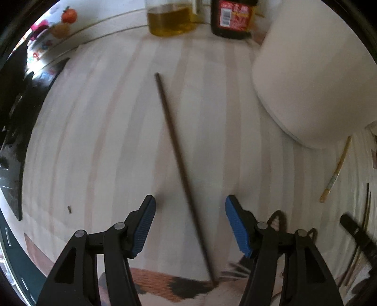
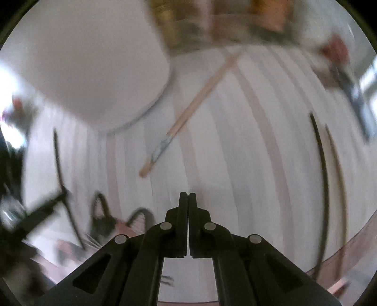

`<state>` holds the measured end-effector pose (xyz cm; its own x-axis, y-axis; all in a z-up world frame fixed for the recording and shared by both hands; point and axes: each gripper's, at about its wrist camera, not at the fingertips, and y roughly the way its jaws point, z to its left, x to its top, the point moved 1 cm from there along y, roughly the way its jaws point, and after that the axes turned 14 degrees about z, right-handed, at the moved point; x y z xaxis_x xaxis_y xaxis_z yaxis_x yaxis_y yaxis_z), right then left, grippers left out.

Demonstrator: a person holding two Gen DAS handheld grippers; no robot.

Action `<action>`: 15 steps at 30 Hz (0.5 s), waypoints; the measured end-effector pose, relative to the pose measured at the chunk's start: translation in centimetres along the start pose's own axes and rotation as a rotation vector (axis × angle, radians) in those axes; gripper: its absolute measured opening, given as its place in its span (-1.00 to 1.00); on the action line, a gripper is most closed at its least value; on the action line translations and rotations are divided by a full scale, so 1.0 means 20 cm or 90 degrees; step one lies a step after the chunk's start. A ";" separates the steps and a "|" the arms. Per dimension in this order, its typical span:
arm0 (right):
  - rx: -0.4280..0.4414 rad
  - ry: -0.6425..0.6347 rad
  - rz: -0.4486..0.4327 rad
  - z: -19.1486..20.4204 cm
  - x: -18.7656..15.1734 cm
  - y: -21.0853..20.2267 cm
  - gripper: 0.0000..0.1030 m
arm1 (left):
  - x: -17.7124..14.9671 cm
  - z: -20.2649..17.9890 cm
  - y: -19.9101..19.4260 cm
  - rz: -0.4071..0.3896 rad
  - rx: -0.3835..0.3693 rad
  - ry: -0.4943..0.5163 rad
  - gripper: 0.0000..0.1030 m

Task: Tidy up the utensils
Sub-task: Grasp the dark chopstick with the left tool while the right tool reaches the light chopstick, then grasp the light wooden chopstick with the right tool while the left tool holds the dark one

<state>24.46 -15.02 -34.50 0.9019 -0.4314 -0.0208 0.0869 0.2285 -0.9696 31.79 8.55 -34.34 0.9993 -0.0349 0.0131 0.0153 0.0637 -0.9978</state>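
A pale striped cloth (image 1: 99, 122) with a cat picture at its near edge covers the table. At the far edge stand a jar of yellow oil (image 1: 168, 20) and a dark bottle (image 1: 232, 18) with a red label.

In the left wrist view, the left gripper (image 1: 190, 204) points down at the cloth with its blue-padded jaws apart, touching nothing. A dark chopstick (image 1: 183, 174) lies flat on the cloth and runs between the jaws, away from the camera. To its right stands a white pot (image 1: 311, 80). Further right a light chopstick (image 1: 335, 170) lies near the pot's base.

The right wrist view is blurred. The white pot fills the upper left, and the light chopstick lies beside it. The right gripper (image 2: 188, 196) is closed on nothing above bare cloth. At the far right two thin dark sticks (image 2: 324, 179) lie side by side.
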 end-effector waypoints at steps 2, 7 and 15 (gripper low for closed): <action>0.038 0.025 -0.017 -0.04 0.08 -0.01 -0.91 | 0.01 -0.02 0.00 -0.007 0.009 0.009 -0.04; 0.007 0.005 -0.050 0.05 0.21 0.07 -0.56 | 0.01 -0.04 -0.01 -0.020 0.027 0.039 -0.90; -0.161 -0.056 -0.056 0.36 0.23 0.22 -0.68 | -0.06 0.00 -0.01 -0.019 0.029 0.057 -0.92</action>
<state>32.07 -9.66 -37.13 0.9298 -0.3599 0.0774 0.0686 -0.0369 -0.9970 30.68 8.48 -34.11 0.9914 -0.1259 0.0357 0.0493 0.1068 -0.9931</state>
